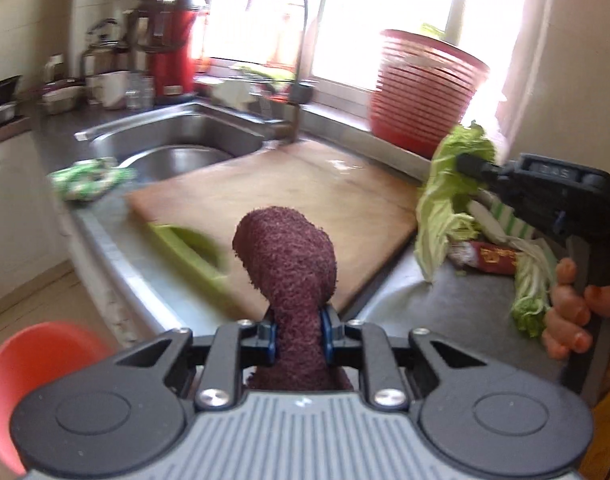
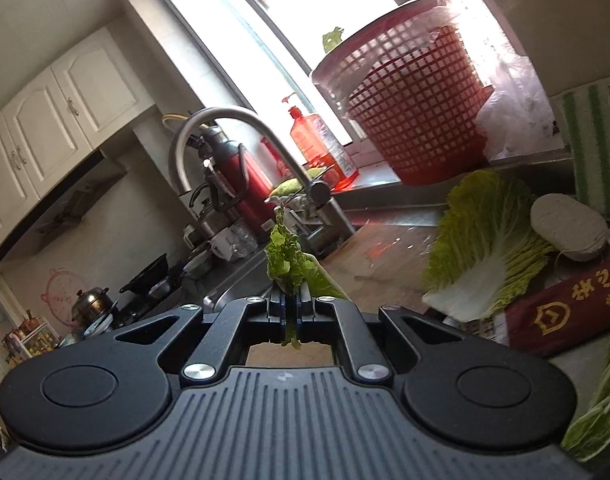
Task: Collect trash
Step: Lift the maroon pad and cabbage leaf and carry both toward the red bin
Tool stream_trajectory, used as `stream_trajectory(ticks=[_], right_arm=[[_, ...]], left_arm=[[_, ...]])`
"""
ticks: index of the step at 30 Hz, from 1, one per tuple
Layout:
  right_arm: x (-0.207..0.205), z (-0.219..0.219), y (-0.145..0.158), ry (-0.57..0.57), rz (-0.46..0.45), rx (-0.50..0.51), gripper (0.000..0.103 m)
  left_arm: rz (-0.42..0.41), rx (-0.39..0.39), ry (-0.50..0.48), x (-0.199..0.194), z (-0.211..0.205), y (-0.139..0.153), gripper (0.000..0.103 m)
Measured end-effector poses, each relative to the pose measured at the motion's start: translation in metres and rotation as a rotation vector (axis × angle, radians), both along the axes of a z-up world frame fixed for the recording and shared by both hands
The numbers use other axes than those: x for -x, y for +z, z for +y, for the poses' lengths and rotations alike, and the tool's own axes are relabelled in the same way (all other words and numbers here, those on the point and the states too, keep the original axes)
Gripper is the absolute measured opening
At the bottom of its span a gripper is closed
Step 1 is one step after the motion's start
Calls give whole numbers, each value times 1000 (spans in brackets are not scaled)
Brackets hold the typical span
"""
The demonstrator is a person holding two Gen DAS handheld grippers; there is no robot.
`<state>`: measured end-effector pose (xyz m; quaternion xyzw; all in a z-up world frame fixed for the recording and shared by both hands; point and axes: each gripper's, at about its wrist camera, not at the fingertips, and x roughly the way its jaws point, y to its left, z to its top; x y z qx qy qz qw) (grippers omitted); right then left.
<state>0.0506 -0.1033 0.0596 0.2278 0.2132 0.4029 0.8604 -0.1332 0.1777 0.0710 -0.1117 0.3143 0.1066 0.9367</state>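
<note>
My left gripper (image 1: 297,334) is shut on a dark red scouring pad (image 1: 289,256), held over the near edge of the wooden cutting board (image 1: 305,192). My right gripper (image 2: 292,300) is shut on a cabbage leaf (image 2: 285,260); in the left wrist view it (image 1: 465,162) holds the leaf (image 1: 449,200) up at the board's right side. More cabbage leaves (image 2: 481,256) and a red packet (image 2: 565,312) lie on the counter at the right. A green scrap (image 1: 189,252) lies on the board's near left corner.
A steel sink (image 1: 177,144) with a tall faucet (image 1: 301,40) lies behind the board. A red mesh basket (image 1: 425,88) stands on the windowsill. A green-white cloth (image 1: 89,180) sits by the sink. A red bin (image 1: 37,360) is below the counter's left edge.
</note>
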Motion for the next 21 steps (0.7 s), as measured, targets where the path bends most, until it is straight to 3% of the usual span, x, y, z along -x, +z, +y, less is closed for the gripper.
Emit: stream_trajectory(ticks=[14,21], right_arm=[[46,83,18,246,95,-88,6],[72,157,25,373,141,-34,6]], left_arm=[[110,-12,289,94,117,-38,19],[117,11,364,108,160,-59,19]])
